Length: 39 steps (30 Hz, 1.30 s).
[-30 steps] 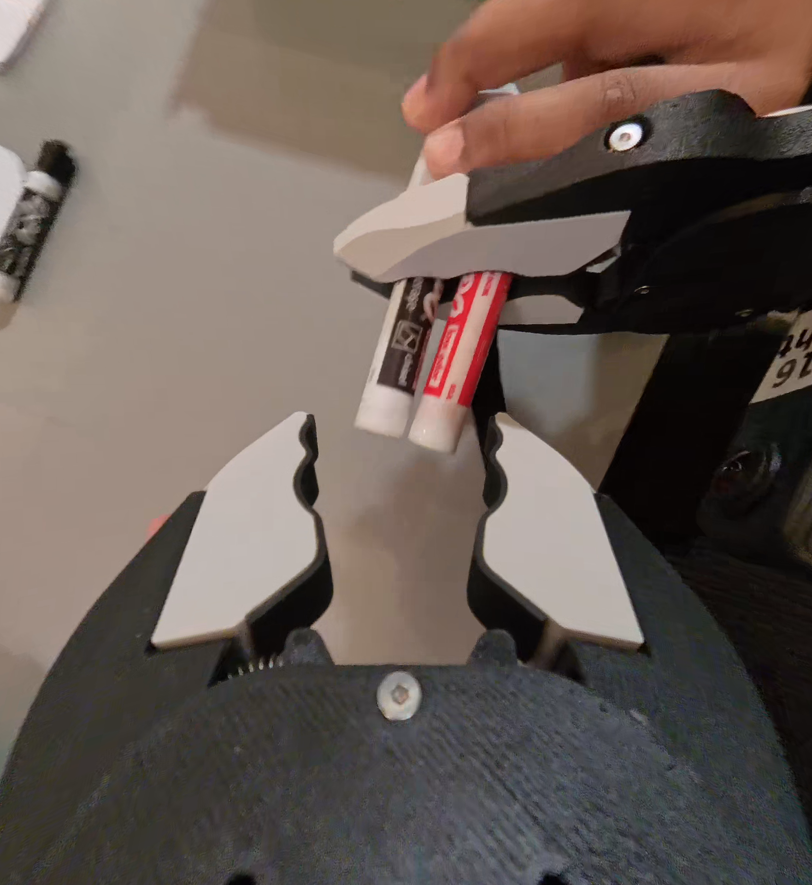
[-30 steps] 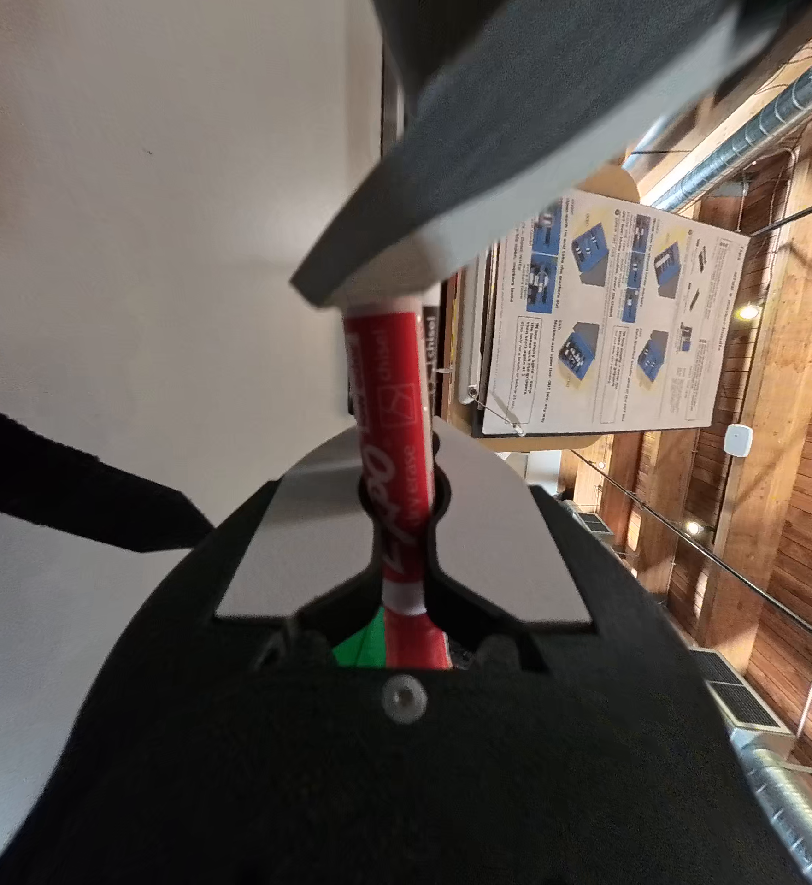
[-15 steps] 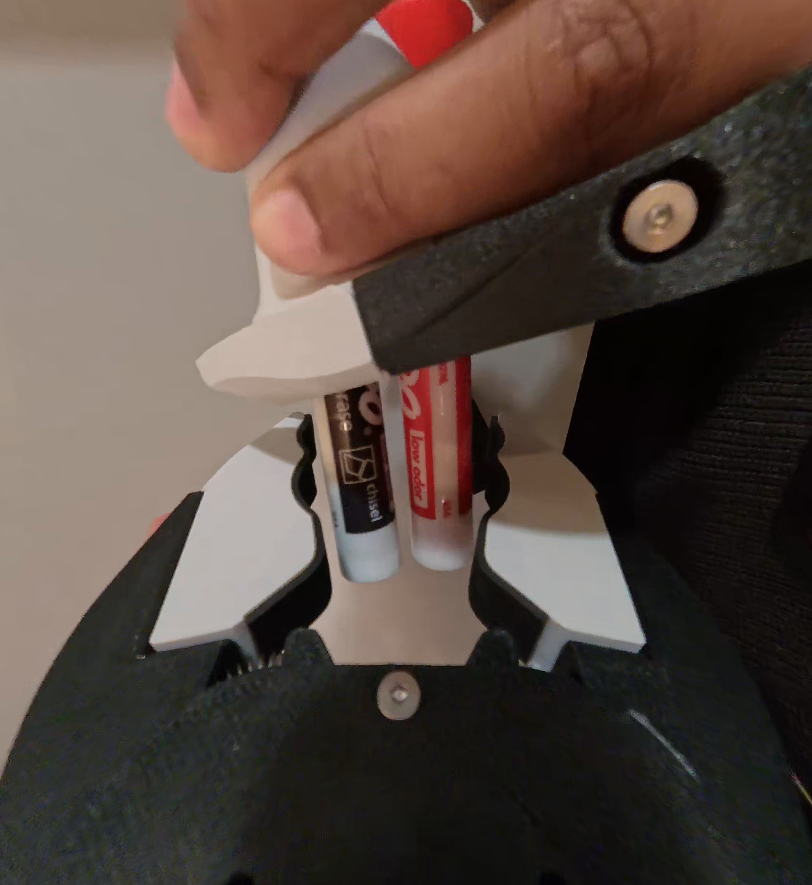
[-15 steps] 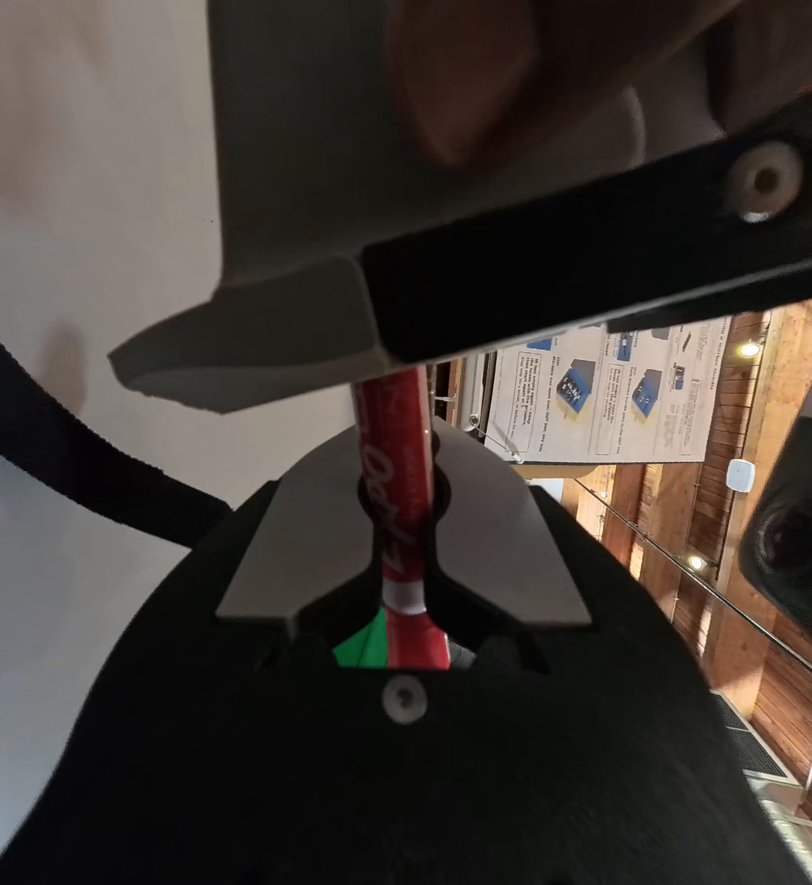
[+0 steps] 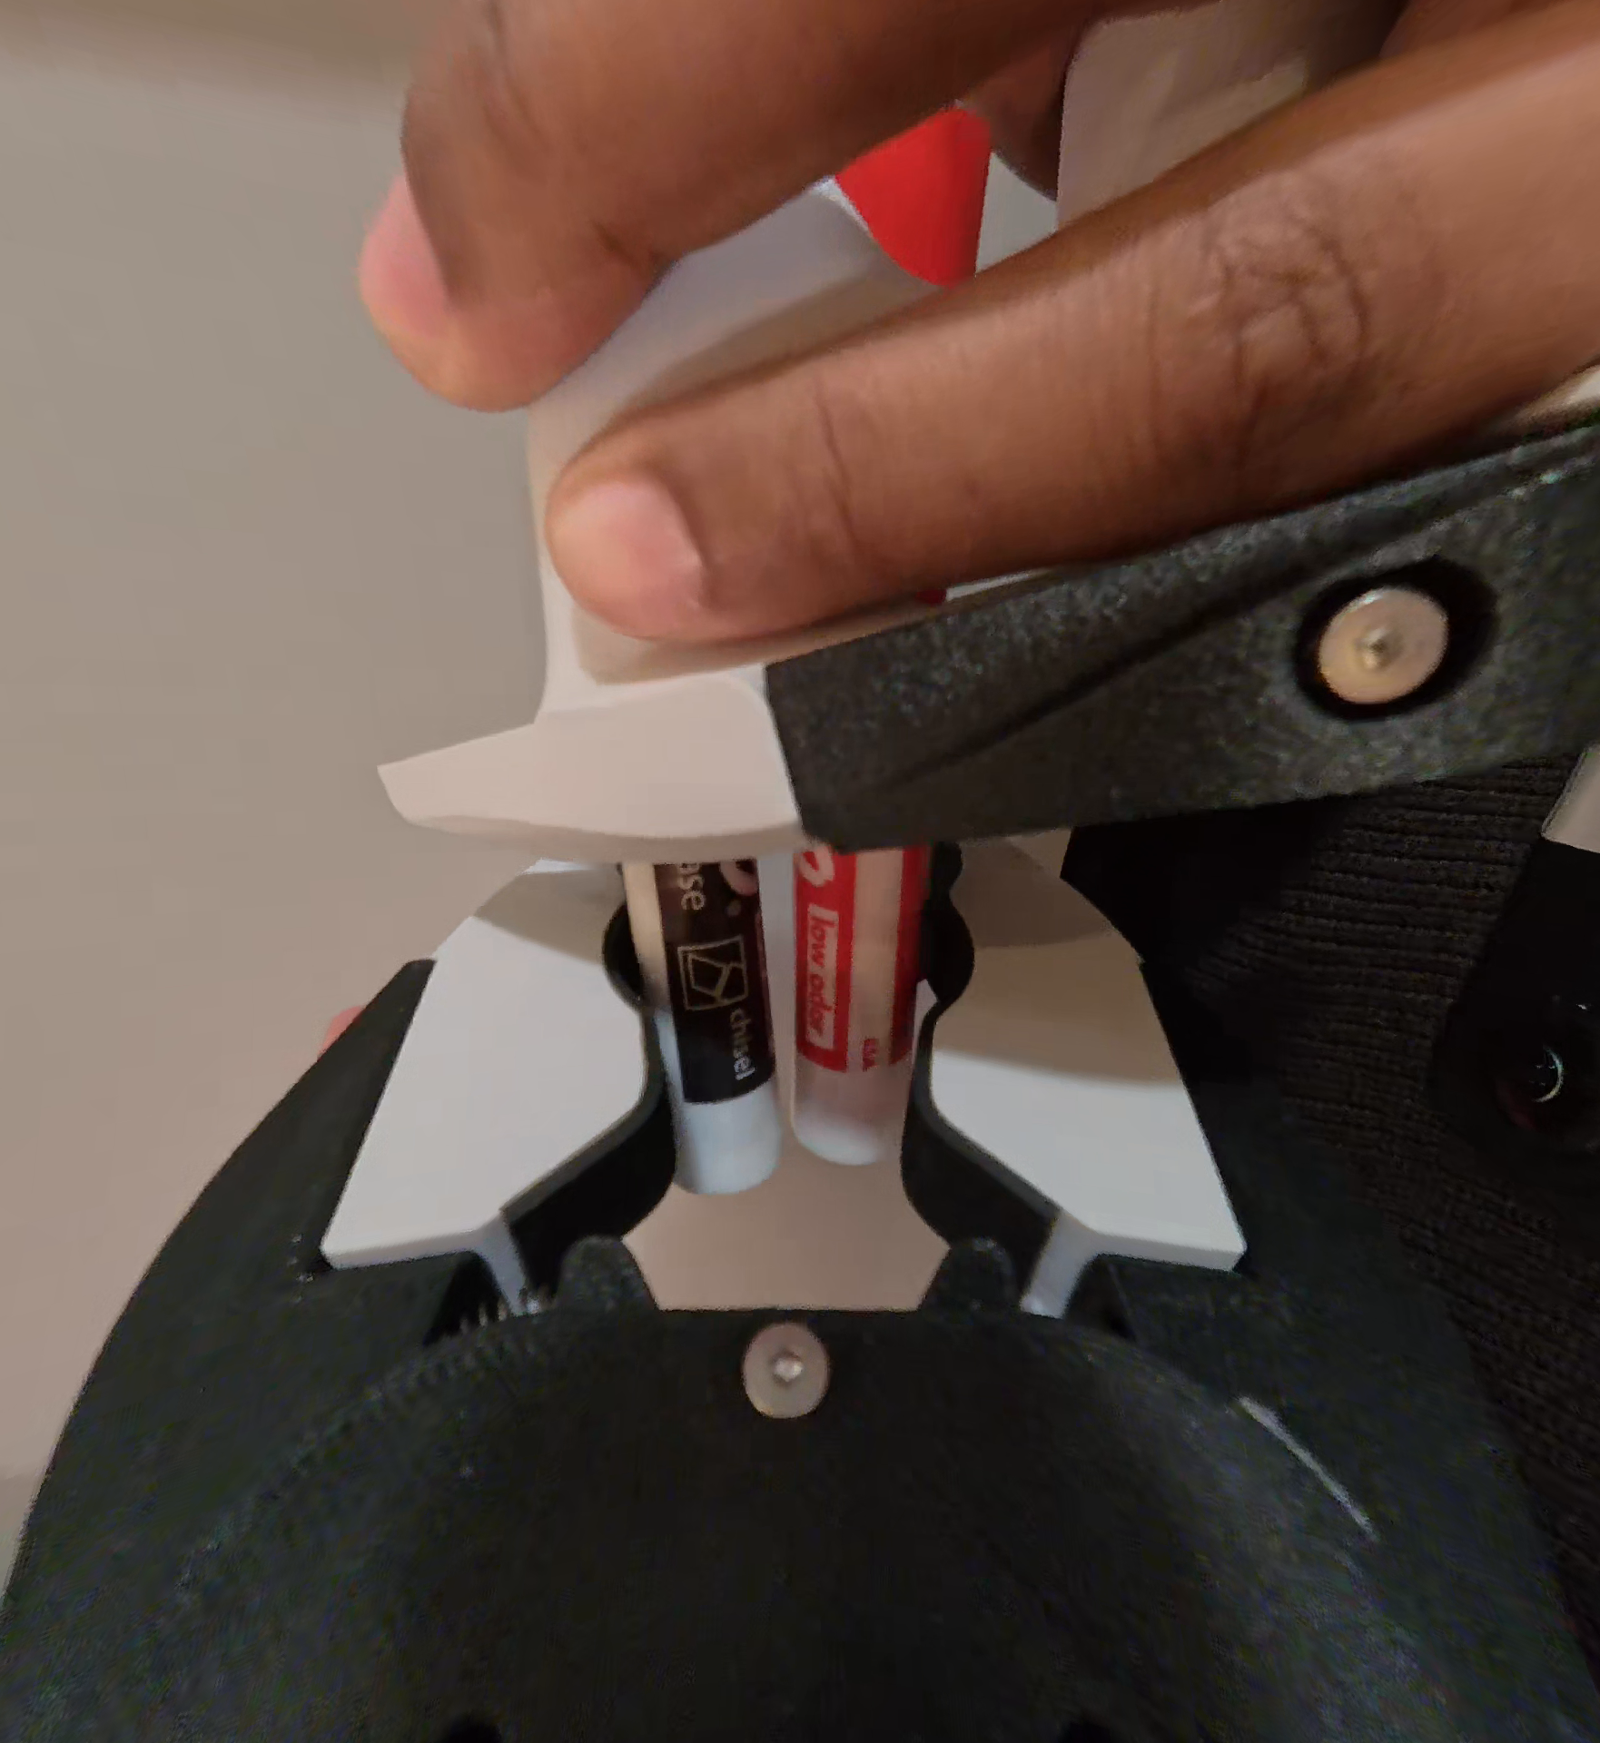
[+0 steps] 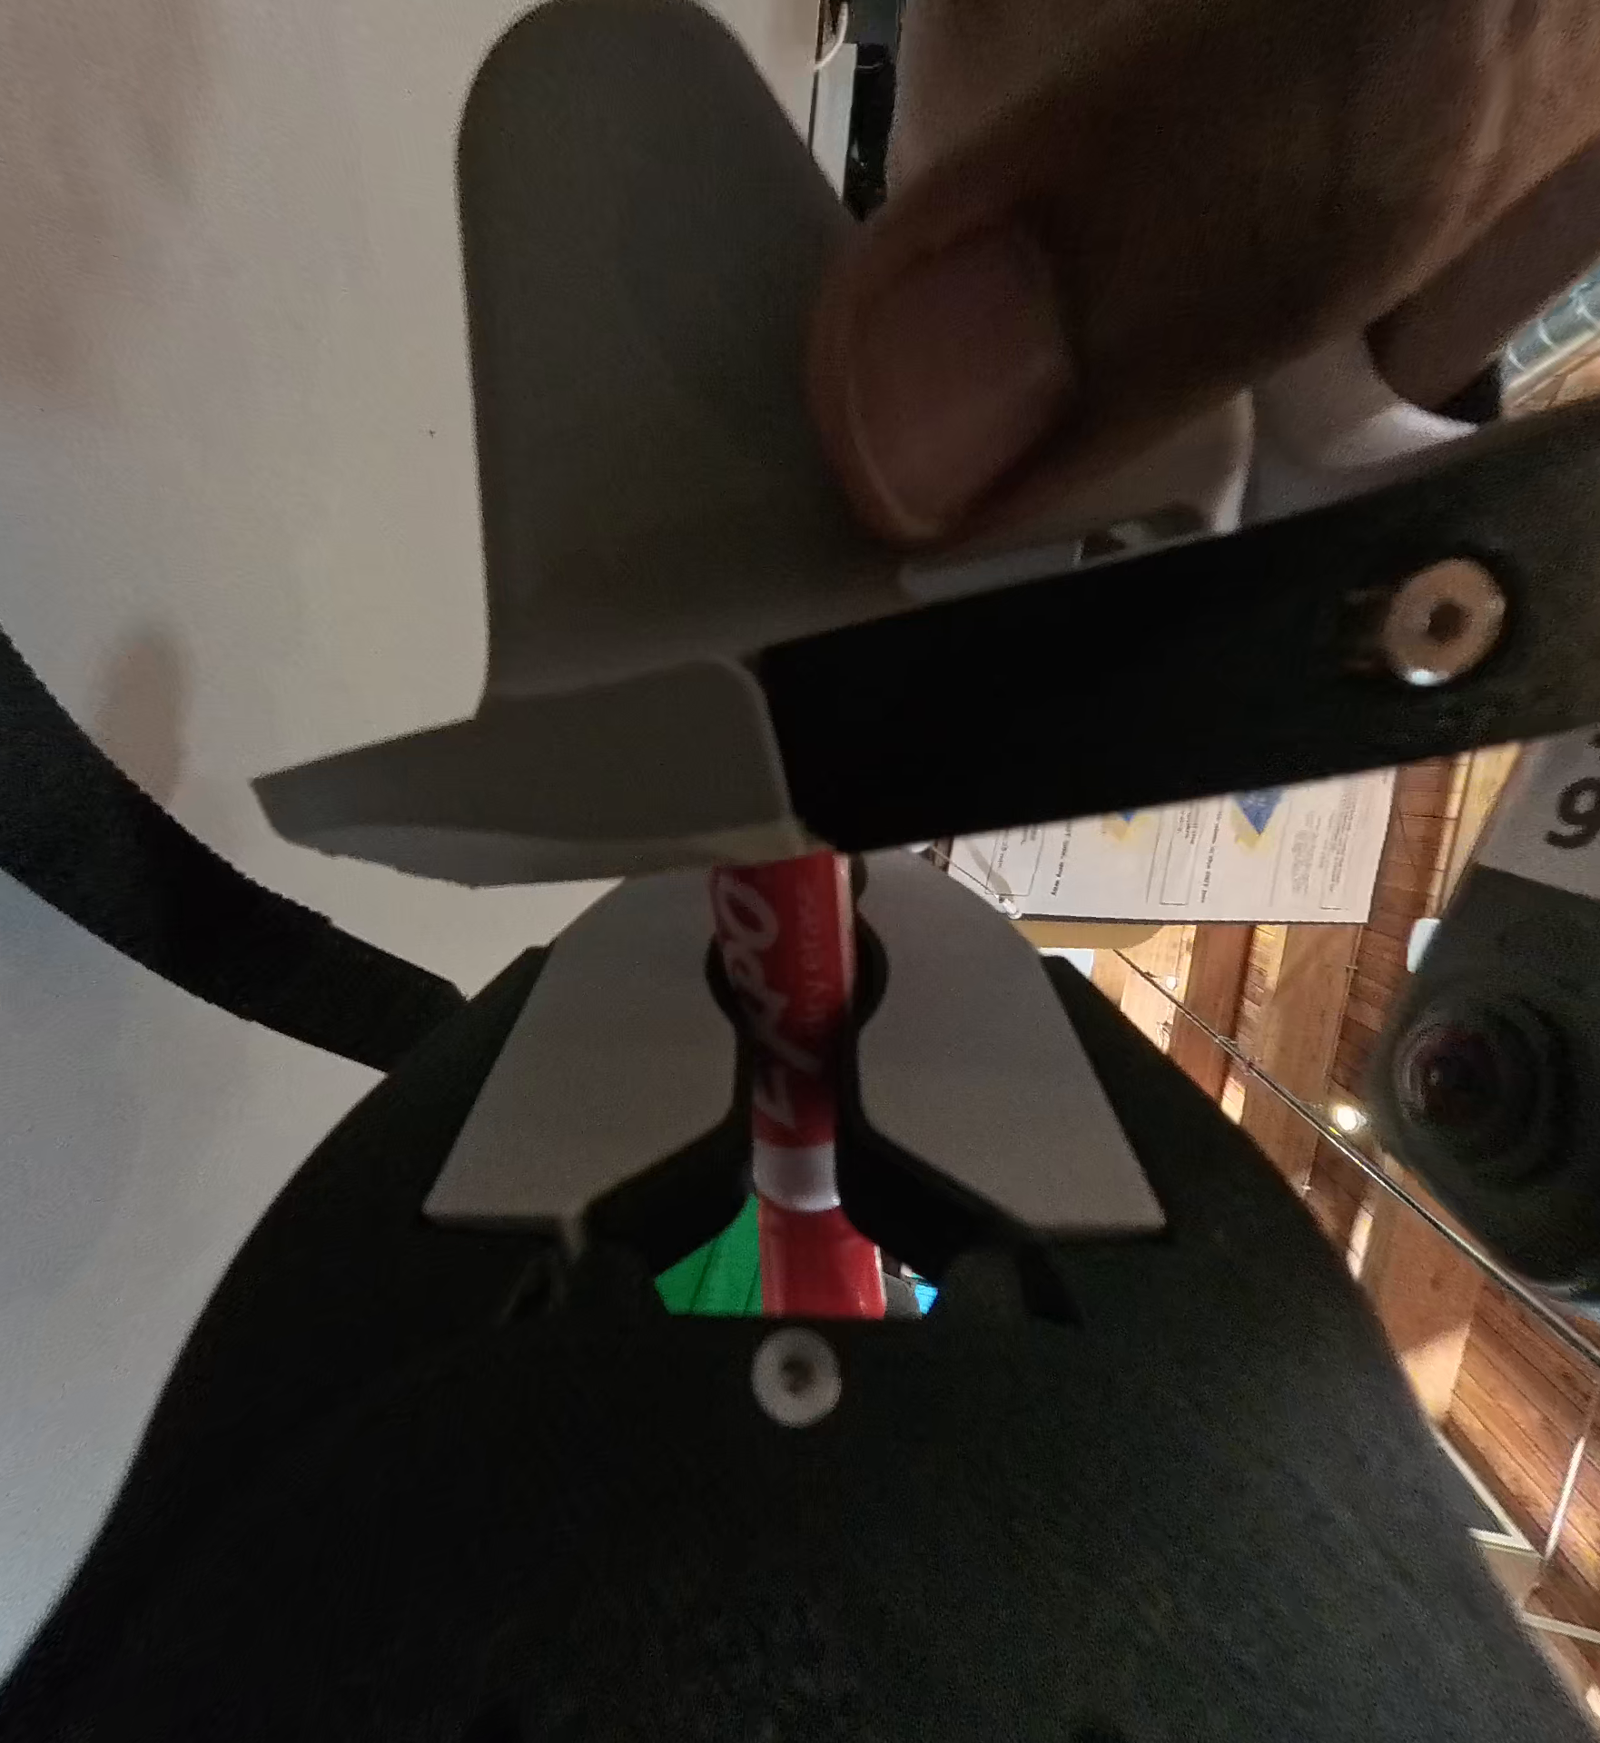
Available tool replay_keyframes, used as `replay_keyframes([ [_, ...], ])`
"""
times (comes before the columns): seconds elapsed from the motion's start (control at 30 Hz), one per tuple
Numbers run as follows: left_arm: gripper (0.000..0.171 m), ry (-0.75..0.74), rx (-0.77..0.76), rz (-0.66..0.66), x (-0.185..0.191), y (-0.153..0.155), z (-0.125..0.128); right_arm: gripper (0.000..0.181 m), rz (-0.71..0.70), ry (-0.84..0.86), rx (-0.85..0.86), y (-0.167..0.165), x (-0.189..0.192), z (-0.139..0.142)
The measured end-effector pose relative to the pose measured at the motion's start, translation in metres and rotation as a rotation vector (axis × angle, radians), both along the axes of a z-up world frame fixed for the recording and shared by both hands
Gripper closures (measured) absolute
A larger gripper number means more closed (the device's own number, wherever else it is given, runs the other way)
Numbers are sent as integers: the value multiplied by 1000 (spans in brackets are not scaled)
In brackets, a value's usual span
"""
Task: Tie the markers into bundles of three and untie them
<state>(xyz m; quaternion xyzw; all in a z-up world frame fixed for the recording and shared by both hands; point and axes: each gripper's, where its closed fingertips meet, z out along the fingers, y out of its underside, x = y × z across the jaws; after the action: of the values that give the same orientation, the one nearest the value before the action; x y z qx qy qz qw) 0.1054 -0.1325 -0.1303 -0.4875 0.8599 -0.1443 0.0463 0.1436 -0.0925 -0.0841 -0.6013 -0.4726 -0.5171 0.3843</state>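
In the left wrist view a black-labelled marker (image 5: 716, 1019) and a red-labelled marker (image 5: 848, 1019) hang side by side, white ends toward me. My left gripper (image 5: 782, 953) is closed in on them, its grey fingers (image 5: 494, 1085) touching both sides. The right gripper's grey finger (image 5: 608, 802) crosses above, clamped on the same markers, with a hand (image 5: 966, 528) on it and a red cap (image 5: 919, 207) behind. In the right wrist view my right gripper (image 6: 791, 943) is shut on the red marker (image 6: 791, 1028). The black marker is hidden there. No tie shows.
The left gripper's grey finger (image 6: 608, 566) and black body (image 6: 1155, 698) cross the right wrist view, with a fingertip (image 6: 947, 377) on it. A black strap (image 6: 117, 896) curves at left. Something green (image 6: 711, 1273) shows behind the marker. Pale tabletop (image 5: 164, 566) lies behind. It is some 6 cm from my left tips to the black strap (image 6: 117, 896).
The markers held by the right gripper slid down between my left fingers. The left jaws then narrowed from open until they touch both markers. The right grip stayed shut.
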Motion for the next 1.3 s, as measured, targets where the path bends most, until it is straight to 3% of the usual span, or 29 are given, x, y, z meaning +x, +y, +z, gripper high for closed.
replay_keyframes([
  [0.27, 125, 4, -42, 38, 1, -3, -1, 167, 3, -29, 14, 0, -5, 2],
  [0.7, 129, 12, -50, 29, -3, -3, -6, 165, 46, -135, 42, -2, -9, 4],
  [1.0, 128, -24, -22, 74, -7, 18, -7, 147, -8, -147, 69, -5, 24, 17],
  [1.13, 128, -55, -31, 135, -7, 31, -8, 145, -78, 12, 94, -10, 65, 20],
  [1.23, 128, -80, -32, 174, -8, 38, -10, 146, -150, 331, 65, -15, 94, 4],
  [1.3, 128, -115, -25, 202, -6, 41, -10, 145, -143, 598, 52, -17, 90, -2],
])
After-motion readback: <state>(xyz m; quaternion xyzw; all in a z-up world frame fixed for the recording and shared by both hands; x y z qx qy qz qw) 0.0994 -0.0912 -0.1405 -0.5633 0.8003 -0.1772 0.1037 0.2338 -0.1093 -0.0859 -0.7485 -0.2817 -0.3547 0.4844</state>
